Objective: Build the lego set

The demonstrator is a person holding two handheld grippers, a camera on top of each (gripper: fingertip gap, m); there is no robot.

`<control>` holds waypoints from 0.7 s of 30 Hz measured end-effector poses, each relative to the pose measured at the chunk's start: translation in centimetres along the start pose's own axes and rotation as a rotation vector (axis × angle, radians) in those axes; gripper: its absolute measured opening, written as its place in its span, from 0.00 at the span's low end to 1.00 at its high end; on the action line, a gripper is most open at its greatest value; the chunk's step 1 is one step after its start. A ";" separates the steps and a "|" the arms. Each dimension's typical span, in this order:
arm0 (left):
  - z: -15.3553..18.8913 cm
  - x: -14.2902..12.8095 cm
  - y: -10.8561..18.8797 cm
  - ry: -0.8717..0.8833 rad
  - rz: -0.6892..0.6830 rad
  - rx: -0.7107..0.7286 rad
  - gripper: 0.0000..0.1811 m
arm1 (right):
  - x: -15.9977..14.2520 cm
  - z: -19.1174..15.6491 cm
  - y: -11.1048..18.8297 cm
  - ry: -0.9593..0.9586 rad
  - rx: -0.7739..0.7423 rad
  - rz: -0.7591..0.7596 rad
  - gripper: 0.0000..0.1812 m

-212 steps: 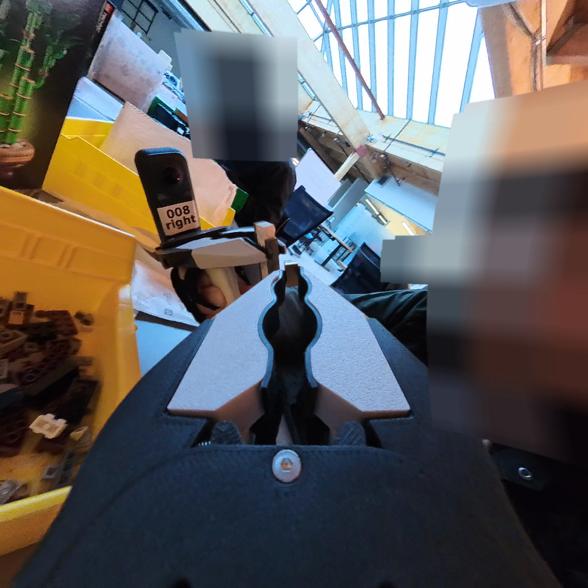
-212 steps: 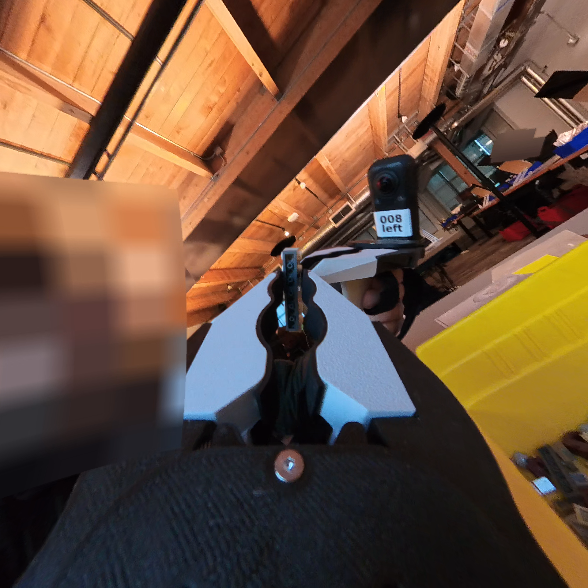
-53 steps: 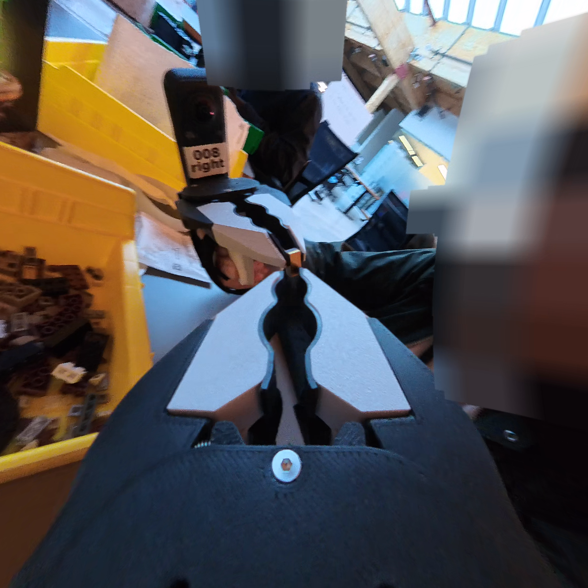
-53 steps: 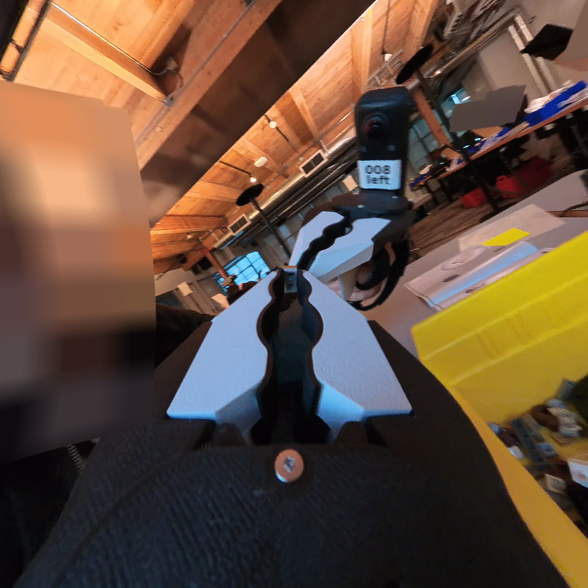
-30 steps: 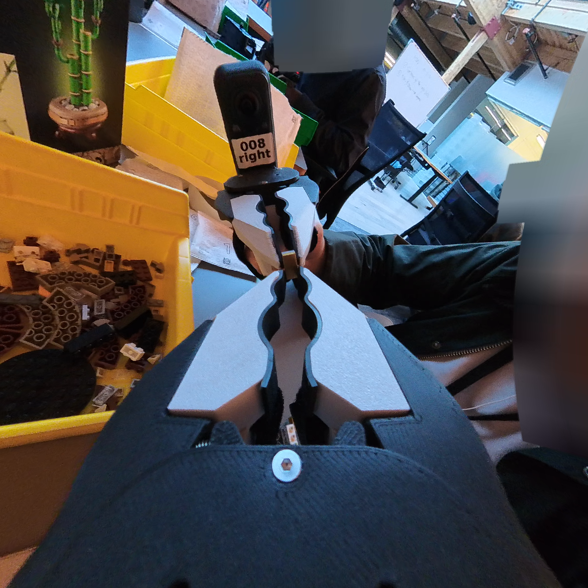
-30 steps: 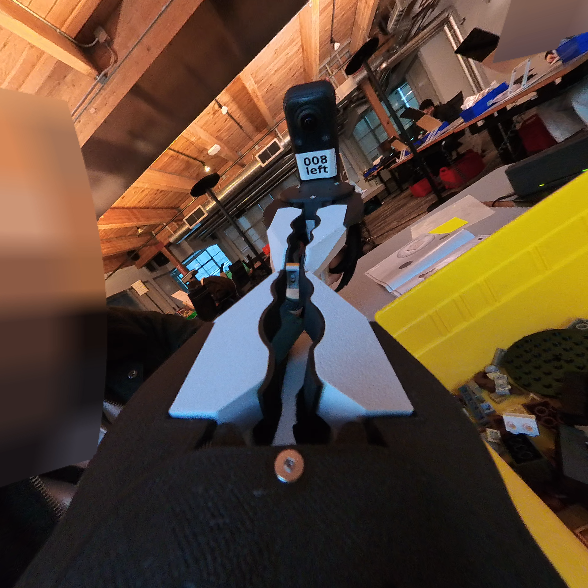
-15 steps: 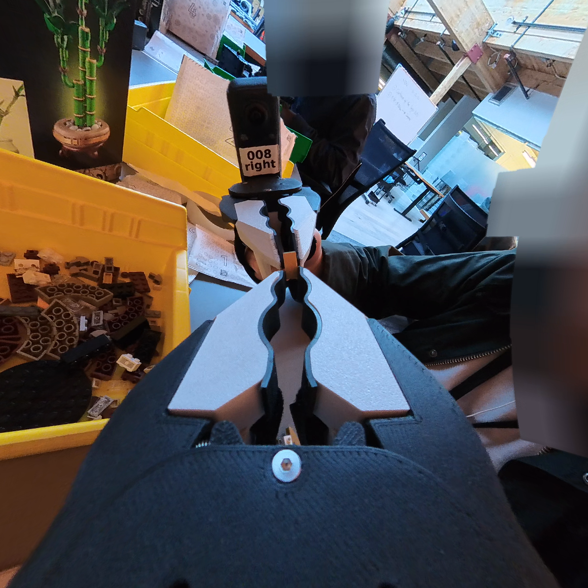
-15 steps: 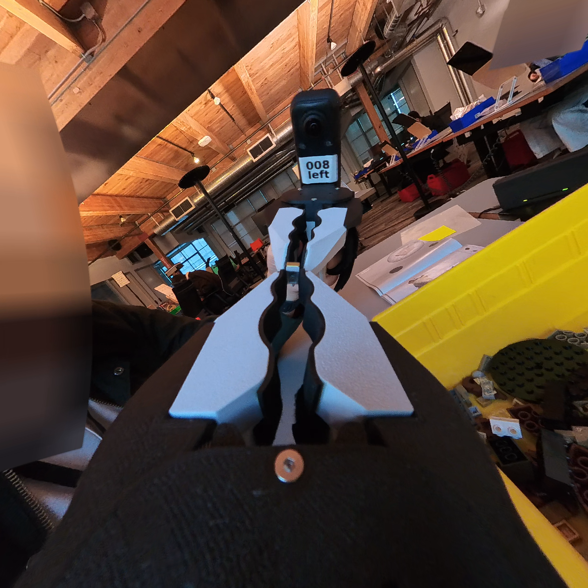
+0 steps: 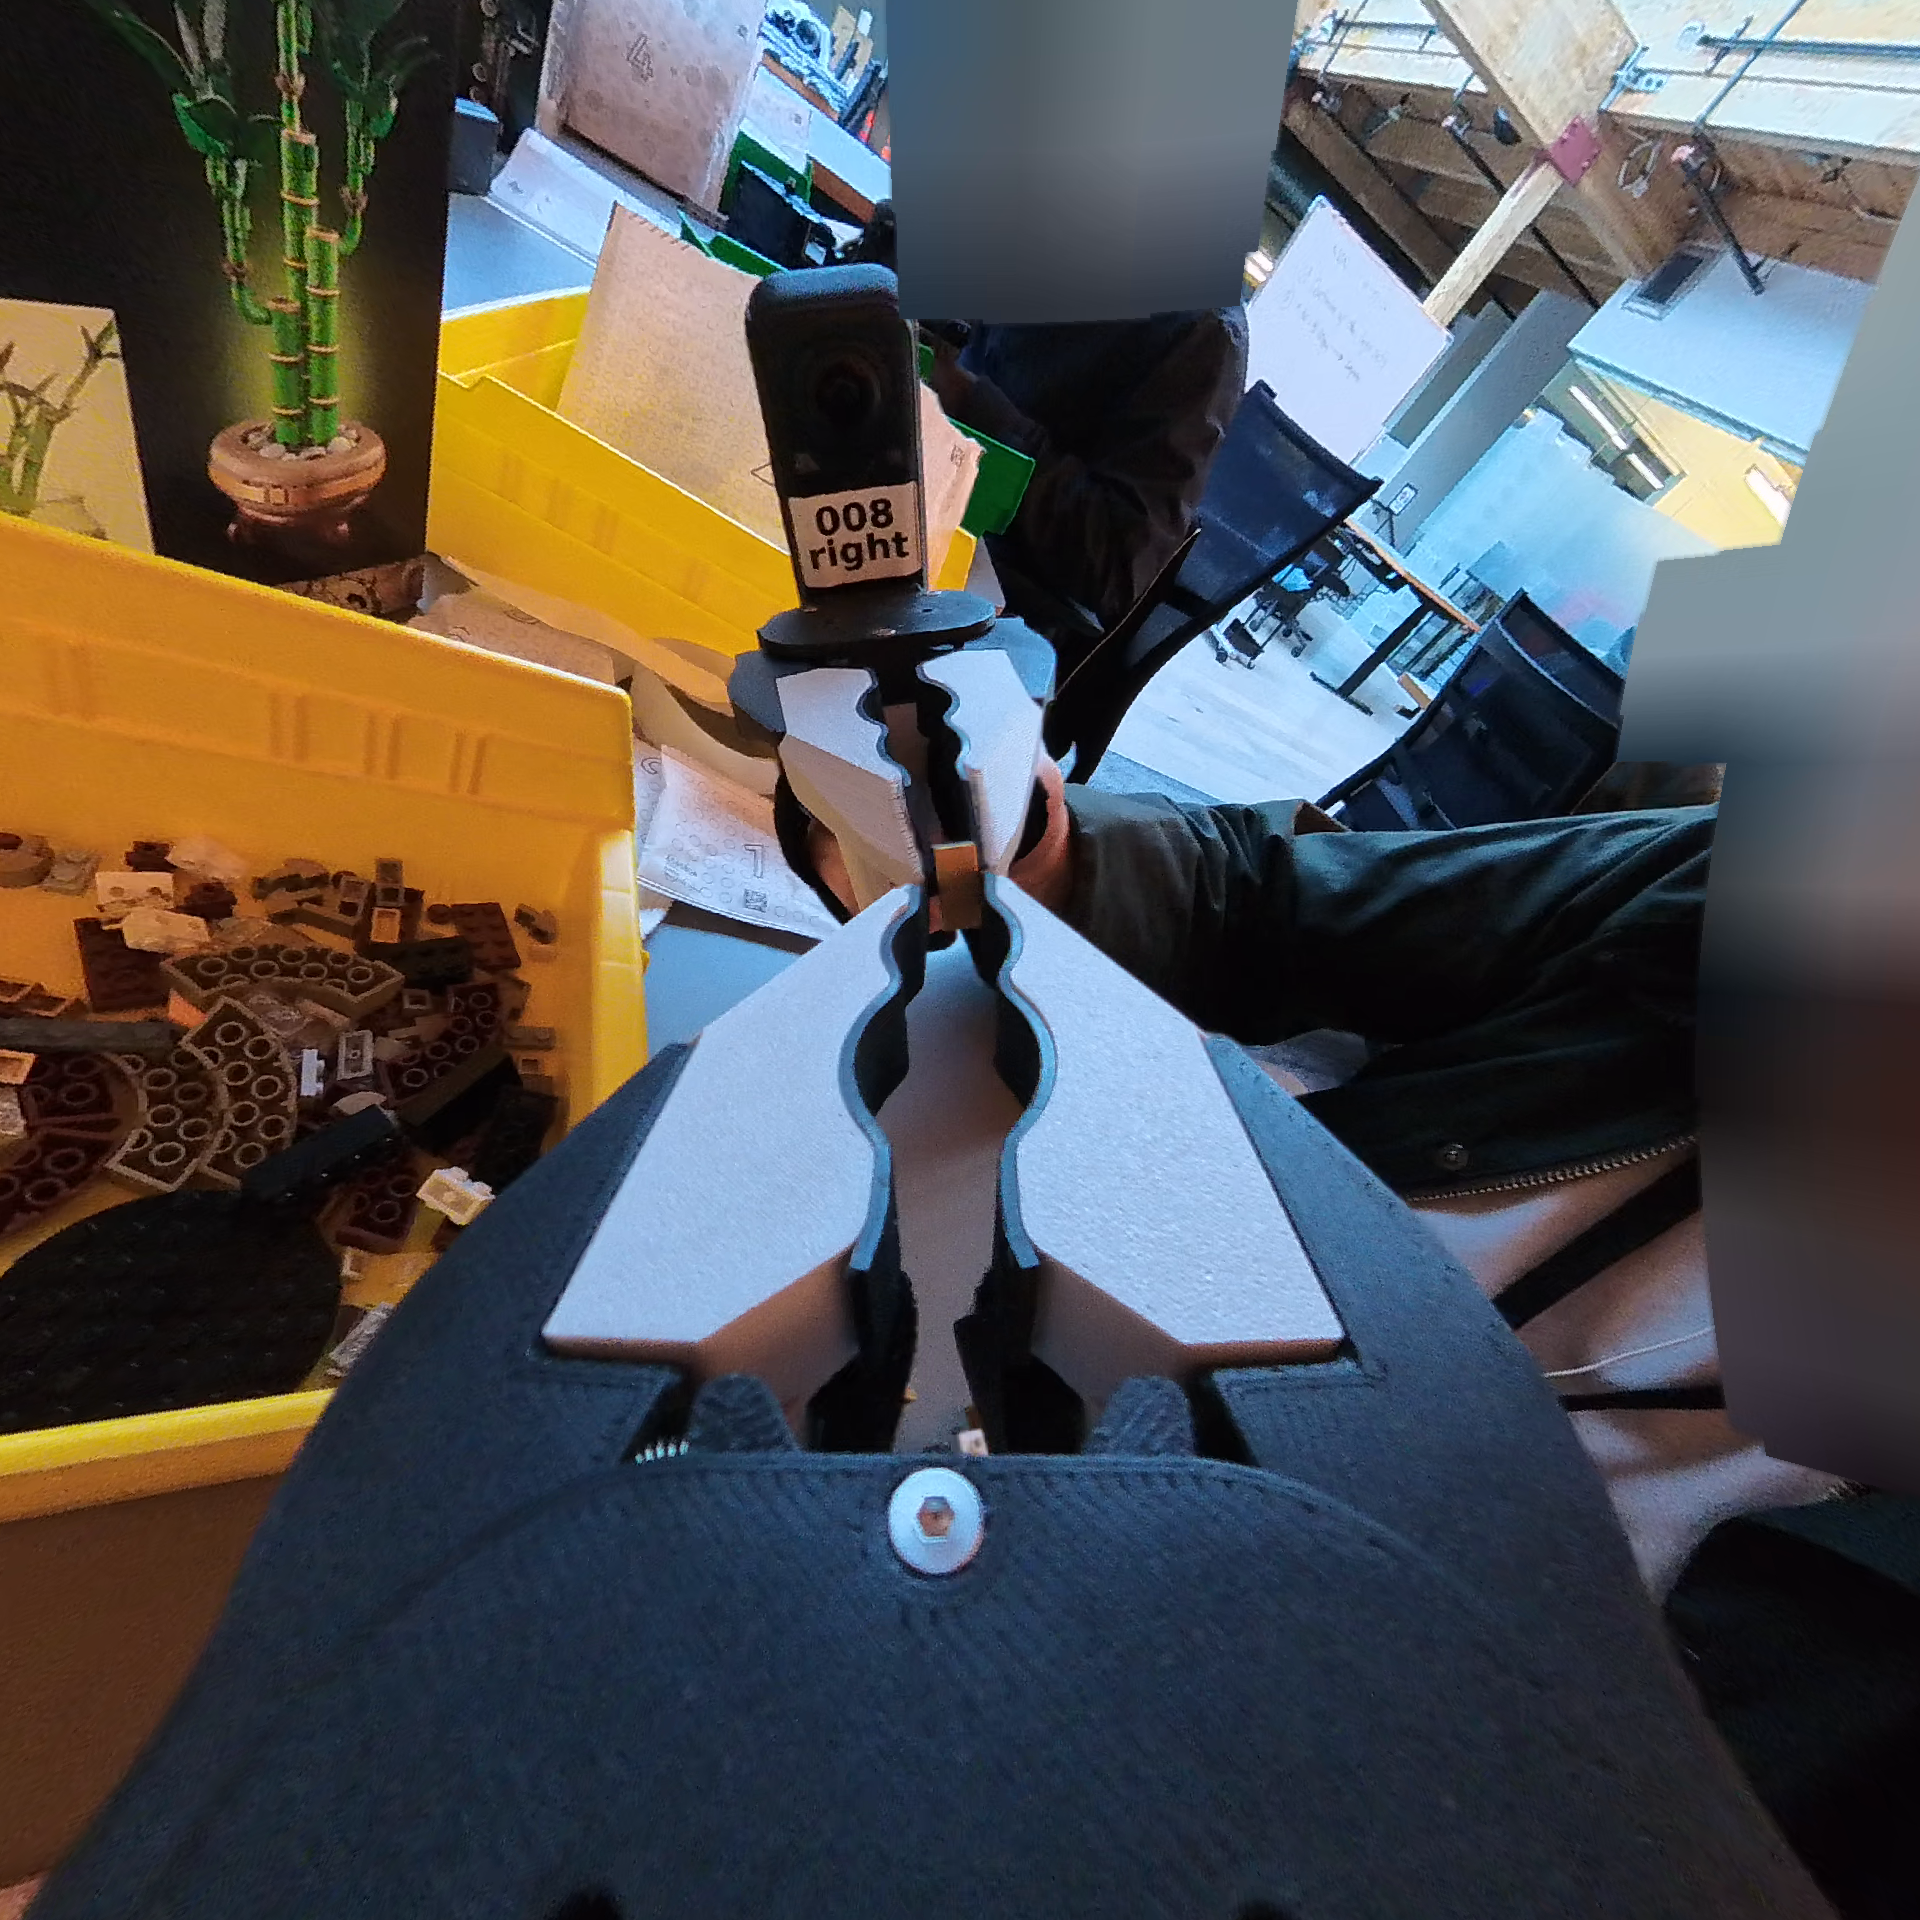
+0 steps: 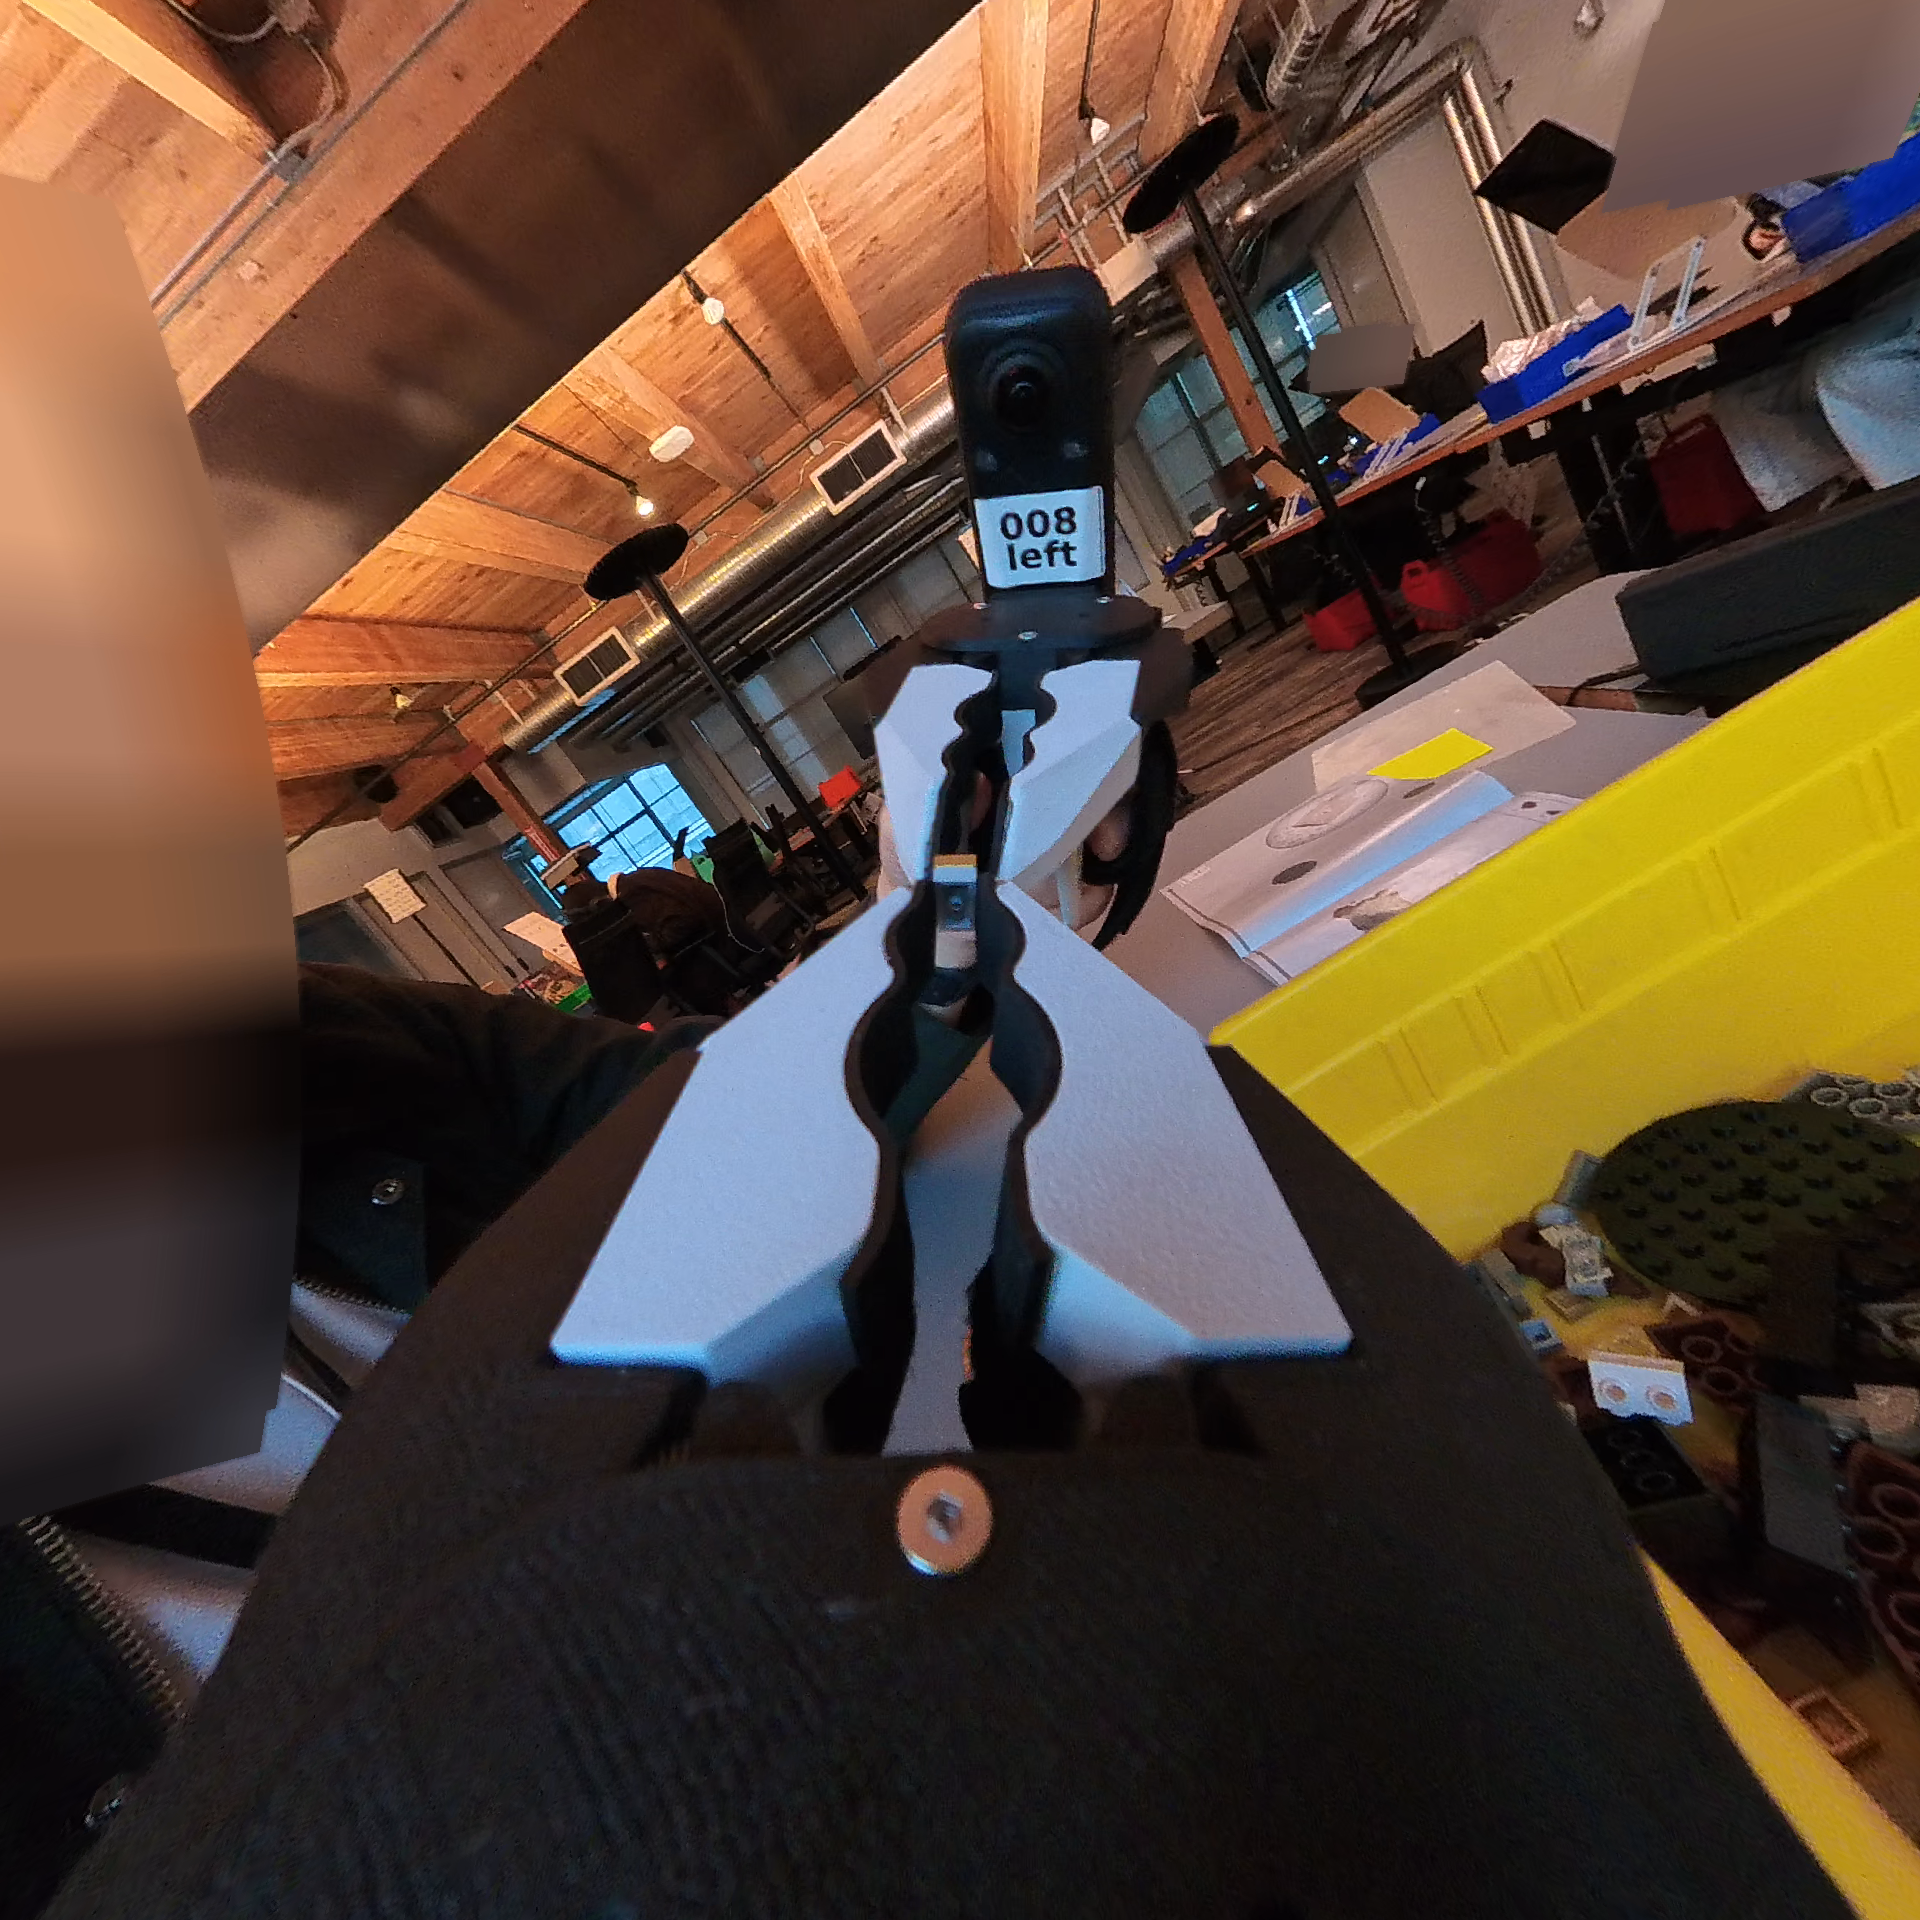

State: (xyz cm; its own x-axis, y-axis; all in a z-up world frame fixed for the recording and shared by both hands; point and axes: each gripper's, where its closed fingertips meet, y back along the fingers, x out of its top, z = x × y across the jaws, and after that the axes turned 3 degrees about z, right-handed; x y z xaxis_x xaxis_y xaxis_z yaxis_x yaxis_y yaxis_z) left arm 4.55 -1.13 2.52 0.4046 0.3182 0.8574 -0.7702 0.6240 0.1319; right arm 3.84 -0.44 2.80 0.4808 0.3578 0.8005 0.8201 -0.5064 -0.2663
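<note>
The left gripper (image 9: 951, 899) and the right gripper (image 10: 954, 902) meet tip to tip in the air, above the person's lap and just beside the yellow bin (image 9: 312, 717). Each has its jaws drawn narrow, and a small tan lego piece (image 9: 956, 883) sits pinched right where the two sets of tips come together. From the left wrist view the piece is gripped between the right gripper's tips and touches the left one's — whether the left truly clamps it too, I cannot tell. In the right wrist view the same piece (image 10: 953, 902) shows as a short upright sliver with a pale top edge and a grey face, held between the near fingertips.

Around them the place is crowded. The bin holds a heap of loose bricks (image 9: 260, 1029) in dark brown and black, with curved studded pieces, a few pale small ones and a round black studded plate (image 9: 156, 1309) at the near end. Behind the bin stands the set's box (image 9: 260, 291), dark, with a picture of green bamboo in a brown pot. More yellow bins and paper bags (image 9: 665, 384) pile up beyond it. An open instruction booklet (image 10: 1351, 862) lies on the grey table past the bin. A dark green sleeve (image 9: 1403, 935) reaches in behind the right gripper — nothing stands between the two sets of tips but the piece itself.
</note>
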 end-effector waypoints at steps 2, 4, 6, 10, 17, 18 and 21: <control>-0.3 0.0 0.0 -0.018 0.001 0.030 0.04 | 0.0 0.4 0.0 0.000 -0.020 0.005 0.03; -0.6 0.0 0.0 -0.027 0.001 0.049 0.04 | 0.0 0.6 0.0 0.001 -0.037 0.016 0.03; -0.7 -0.1 0.1 -0.014 0.004 0.047 0.04 | 0.1 0.8 0.0 -0.021 -0.034 0.035 0.03; -1.2 -0.3 0.2 -0.015 -0.006 0.083 0.03 | 0.0 1.4 0.0 -0.072 -0.042 0.056 0.03; -0.4 -0.4 0.2 0.018 -0.029 0.061 0.03 | -0.2 0.7 0.0 -0.058 -0.022 0.002 0.03; -0.3 -0.5 0.3 0.012 -0.036 0.064 0.03 | -0.4 0.6 0.0 -0.059 -0.020 -0.012 0.03; -0.3 1.1 1.7 0.003 0.048 0.083 0.02 | -0.4 0.3 0.1 -0.049 -0.011 -0.026 0.03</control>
State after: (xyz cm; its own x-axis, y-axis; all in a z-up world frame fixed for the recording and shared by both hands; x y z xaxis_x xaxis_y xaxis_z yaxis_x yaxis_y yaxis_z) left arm 3.90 0.51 3.54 0.3674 0.3488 0.8622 -0.8272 0.5464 0.1314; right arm 3.84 -0.40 2.32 0.4740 0.4087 0.7799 0.8292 -0.5052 -0.2392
